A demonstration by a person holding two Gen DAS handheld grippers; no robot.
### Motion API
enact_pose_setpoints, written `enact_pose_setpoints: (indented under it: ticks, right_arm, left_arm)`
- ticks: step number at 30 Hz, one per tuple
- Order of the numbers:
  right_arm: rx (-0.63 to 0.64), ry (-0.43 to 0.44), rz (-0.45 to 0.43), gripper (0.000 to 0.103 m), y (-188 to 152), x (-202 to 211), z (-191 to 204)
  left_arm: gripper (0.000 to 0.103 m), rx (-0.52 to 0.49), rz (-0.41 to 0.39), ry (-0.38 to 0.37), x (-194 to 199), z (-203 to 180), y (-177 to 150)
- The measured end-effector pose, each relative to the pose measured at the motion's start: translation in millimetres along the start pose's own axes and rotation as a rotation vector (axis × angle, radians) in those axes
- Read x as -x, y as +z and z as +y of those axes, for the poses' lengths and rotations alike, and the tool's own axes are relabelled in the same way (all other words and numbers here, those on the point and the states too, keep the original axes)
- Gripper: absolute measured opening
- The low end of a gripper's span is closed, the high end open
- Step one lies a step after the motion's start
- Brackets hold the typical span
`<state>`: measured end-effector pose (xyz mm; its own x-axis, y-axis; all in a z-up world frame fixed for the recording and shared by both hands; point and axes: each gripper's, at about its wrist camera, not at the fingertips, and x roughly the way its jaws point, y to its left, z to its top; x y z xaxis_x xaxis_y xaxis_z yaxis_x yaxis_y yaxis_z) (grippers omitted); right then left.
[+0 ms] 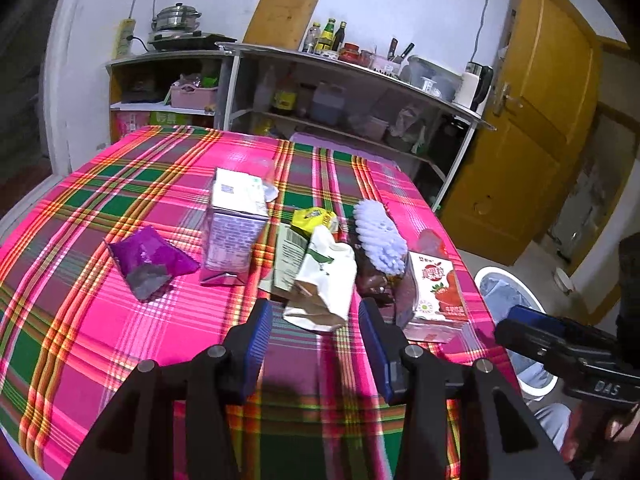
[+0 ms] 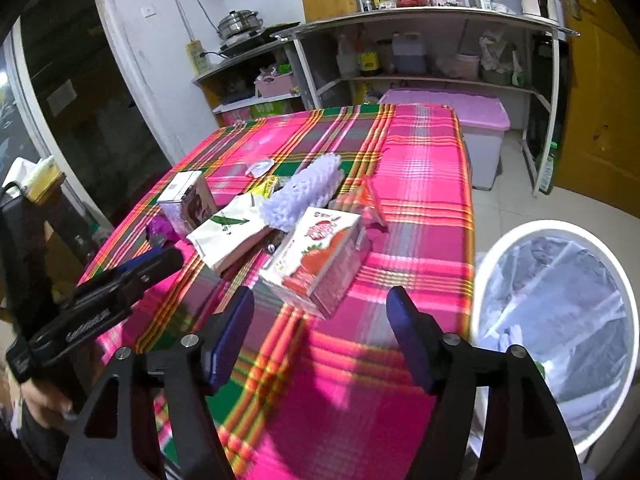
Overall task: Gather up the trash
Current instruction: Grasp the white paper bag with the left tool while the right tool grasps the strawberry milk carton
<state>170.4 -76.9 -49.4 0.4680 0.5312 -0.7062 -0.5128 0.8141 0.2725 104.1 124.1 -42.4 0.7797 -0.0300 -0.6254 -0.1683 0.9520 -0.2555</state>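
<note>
A: Which piece of trash lies closest to the left gripper (image 1: 315, 322)?

B: The crumpled white paper bag (image 1: 325, 285). It sits dead ahead of the fingers, its near end between the two blue pads (image 1: 258, 334), which stand wide apart and hold nothing. Its long axis runs almost straight away from the fingers, leaning a little to the right.

A: And the right gripper (image 2: 320, 320)?

B: Also spread wide and empty. The strawberry milk carton (image 2: 316, 260) lies just ahead of it, slightly left of centre, on the desk (image 2: 420, 168). The carton's long axis runs diagonally, from near left to far right of the fingers.

A: So which hand is nearer to what?

B: The left is nearer the bag, the right nearer the carton. From the left wrist view the carton (image 1: 434, 292) lies to the right of the right-hand pad, outside the gap.

A: Where would the trash go?

B: Probably the lined white bin (image 2: 556, 320), on the floor off the desk's edge, right of the right gripper's fingers. That arm looks better placed for it.
</note>
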Motion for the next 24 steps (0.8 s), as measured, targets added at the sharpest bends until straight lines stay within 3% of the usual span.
enact_pose_setpoints:
  ticks: [12, 16, 21, 22, 23, 24]
  right_arm:
    - [-0.025, -0.105, 0.034, 0.072, 19, -51, 27]
    - [-0.025, -0.178, 0.049, 0.072, 17, -60, 25]
    - [-0.060, -0.185, 0.068, 0.072, 14, -59, 11]
    - [-0.055, -0.183, 0.066, 0.069, 13, -57, 10]
    - [-0.045, -0.179, 0.061, 0.057, 13, -54, 9]
    - [-0.037, -0.180, 0.061, 0.056, 12, -53, 8]
  left_arm:
    - [0.045, 0.047, -0.017, -0.009, 6, 29, 1]
    - [0.048, 0.045, -0.015, -0.018, 5, 30, 2]
    - [0.049, 0.026, -0.003, -0.034, -2, 25, 3]
    - [0.049, 0.023, -0.002, -0.036, -4, 23, 4]
    - [0.049, 0.020, -0.001, -0.037, -5, 22, 4]
    - [0.049, 0.017, 0.000, -0.037, -7, 20, 5]
